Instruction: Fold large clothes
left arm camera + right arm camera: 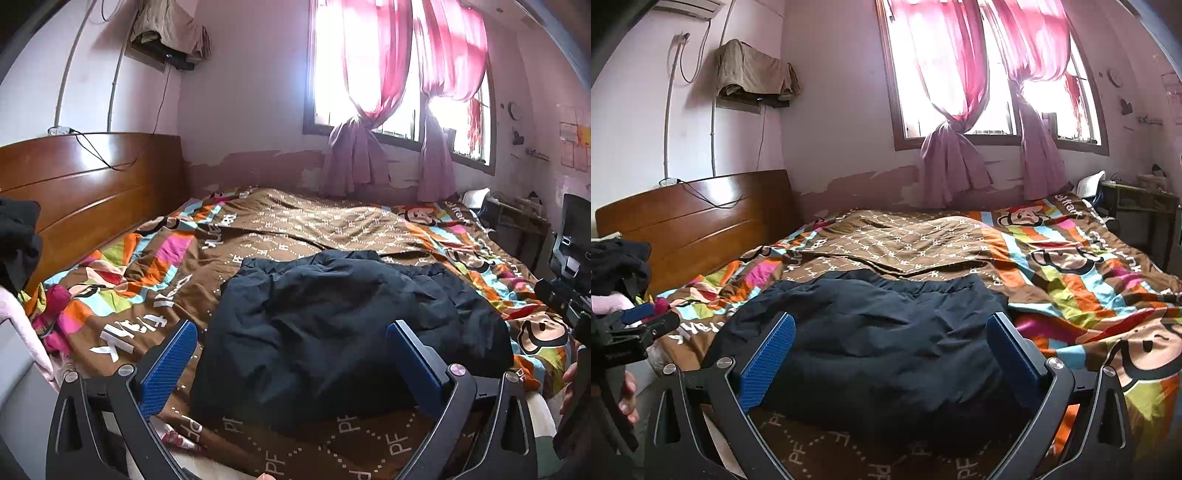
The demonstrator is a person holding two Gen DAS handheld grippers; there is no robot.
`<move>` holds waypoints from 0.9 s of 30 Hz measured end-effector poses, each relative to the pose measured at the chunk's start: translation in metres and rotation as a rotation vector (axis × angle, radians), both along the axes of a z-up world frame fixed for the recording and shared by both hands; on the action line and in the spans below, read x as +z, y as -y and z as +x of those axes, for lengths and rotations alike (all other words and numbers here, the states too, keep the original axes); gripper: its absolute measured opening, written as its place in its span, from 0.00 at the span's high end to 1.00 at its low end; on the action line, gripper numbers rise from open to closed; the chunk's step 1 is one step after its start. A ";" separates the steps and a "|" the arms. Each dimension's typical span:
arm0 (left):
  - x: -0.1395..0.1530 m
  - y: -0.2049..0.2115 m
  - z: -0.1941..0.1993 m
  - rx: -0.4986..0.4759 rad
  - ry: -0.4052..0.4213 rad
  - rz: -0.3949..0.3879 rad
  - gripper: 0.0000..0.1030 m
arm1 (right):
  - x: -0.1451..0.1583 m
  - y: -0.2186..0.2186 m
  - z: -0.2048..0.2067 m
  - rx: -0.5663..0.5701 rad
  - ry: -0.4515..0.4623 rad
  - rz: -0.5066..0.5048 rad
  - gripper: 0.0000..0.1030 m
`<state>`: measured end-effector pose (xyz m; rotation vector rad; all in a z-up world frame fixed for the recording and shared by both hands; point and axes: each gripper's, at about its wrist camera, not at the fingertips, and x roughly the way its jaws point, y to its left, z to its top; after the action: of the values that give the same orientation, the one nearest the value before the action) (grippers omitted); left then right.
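A large dark navy padded jacket (332, 325) lies in a bunched, roughly folded heap on the bed, near its front edge. It also shows in the right wrist view (871, 339). My left gripper (291, 332) is open and empty, held above the jacket's near edge, its blue pads (173, 362) wide apart. My right gripper (892, 328) is open and empty too, held above the jacket's near side, with blue pads (768, 362). Neither gripper touches the jacket.
The bed has a brown and multicoloured cartoon quilt (295, 221) and a wooden headboard (85, 184) at left. A pile of dark and pink clothes (617, 269) sits at far left. A window with pink curtains (369, 92) is behind; a dark cabinet (1141, 214) stands at right.
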<state>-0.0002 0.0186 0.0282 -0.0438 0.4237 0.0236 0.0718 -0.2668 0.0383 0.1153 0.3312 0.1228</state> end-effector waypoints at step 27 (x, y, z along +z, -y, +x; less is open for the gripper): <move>-0.006 0.019 -0.051 -0.092 0.077 0.066 0.00 | -0.005 -0.027 -0.053 -0.001 0.034 -0.043 0.01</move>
<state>-0.0512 -0.0008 0.0227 0.0395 0.3475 -0.0541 0.0185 -0.2401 0.0332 0.0710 0.3000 0.1166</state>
